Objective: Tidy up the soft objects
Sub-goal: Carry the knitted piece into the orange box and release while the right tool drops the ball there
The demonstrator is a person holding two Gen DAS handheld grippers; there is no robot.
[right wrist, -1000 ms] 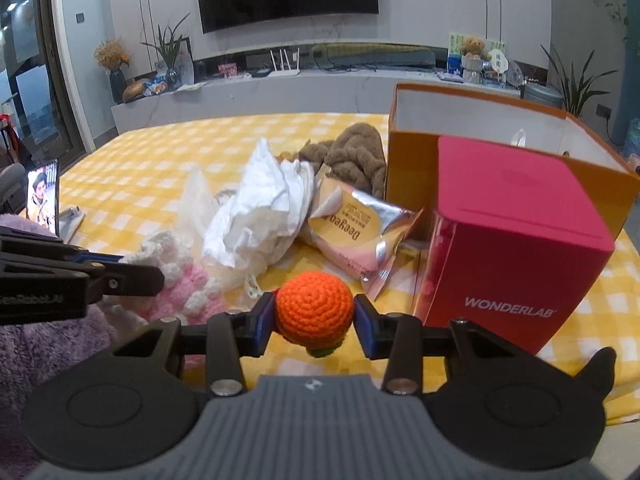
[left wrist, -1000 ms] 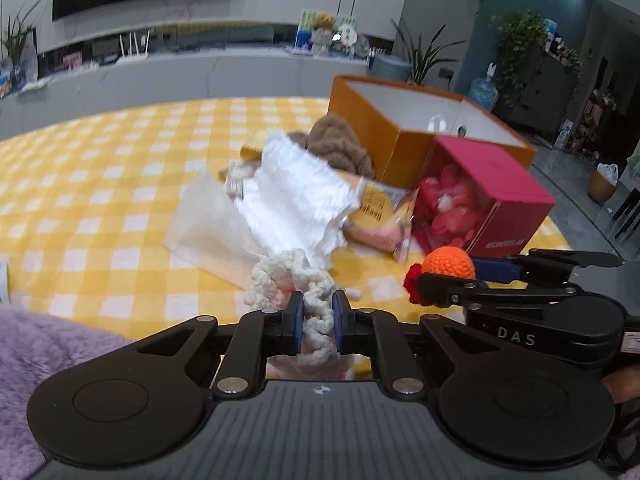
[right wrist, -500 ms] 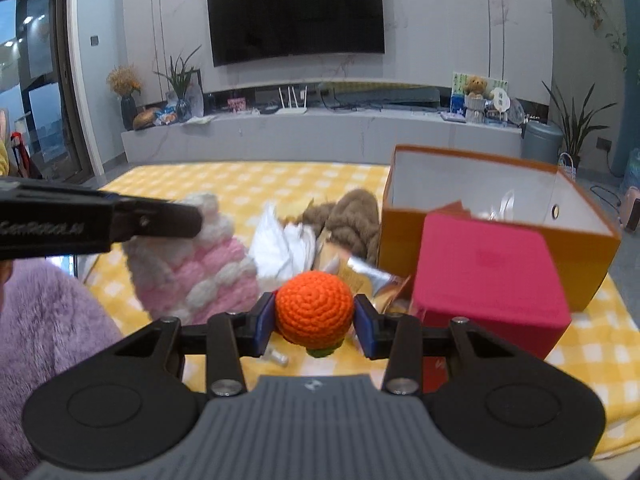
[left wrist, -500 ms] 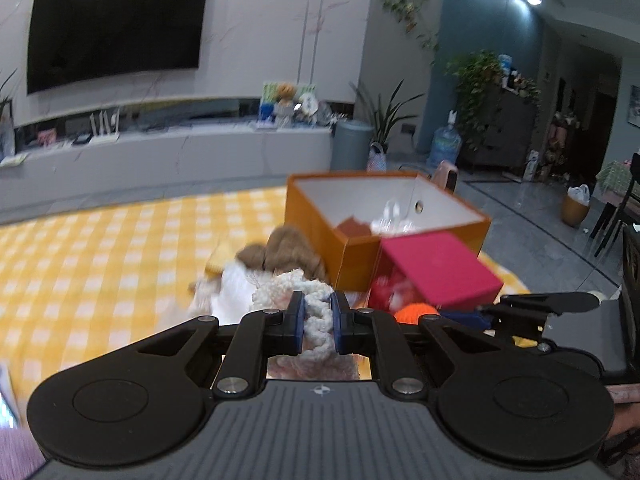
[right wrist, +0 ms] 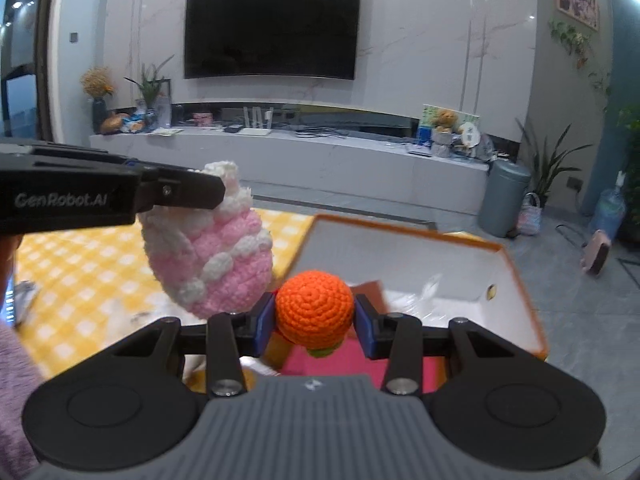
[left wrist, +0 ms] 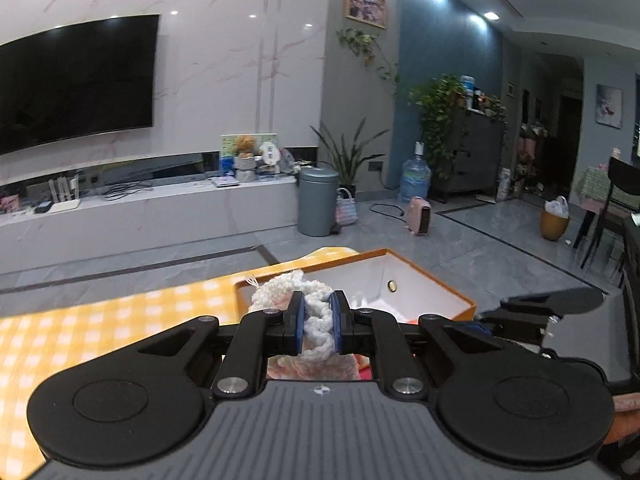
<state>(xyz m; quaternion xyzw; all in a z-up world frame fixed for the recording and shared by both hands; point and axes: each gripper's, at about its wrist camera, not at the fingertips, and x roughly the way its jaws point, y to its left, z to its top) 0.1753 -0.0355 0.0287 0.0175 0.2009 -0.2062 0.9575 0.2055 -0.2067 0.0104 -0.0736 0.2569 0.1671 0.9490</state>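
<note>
My left gripper (left wrist: 317,322) is shut on the white rim of a pink-and-white crochet piece (left wrist: 316,320). The piece hangs in the air, and the right wrist view shows it (right wrist: 216,256) dangling left of the box. My right gripper (right wrist: 314,322) is shut on an orange crochet ball (right wrist: 314,310) and holds it in front of the open orange box (right wrist: 516,276) with a white inside. The same box (left wrist: 416,276) lies just beyond the left gripper.
A pink box (right wrist: 352,360) lies below the right gripper, mostly hidden. The yellow checked tablecloth (left wrist: 80,328) spreads to the left. Beyond the table's far edge are grey floor (left wrist: 440,236), a bin and a TV console.
Both grippers have risen and moved forward toward the orange box with their loads. The crochet piece left the tabletop and now hangs in the air. The clutter on the table dropped out of view.
</note>
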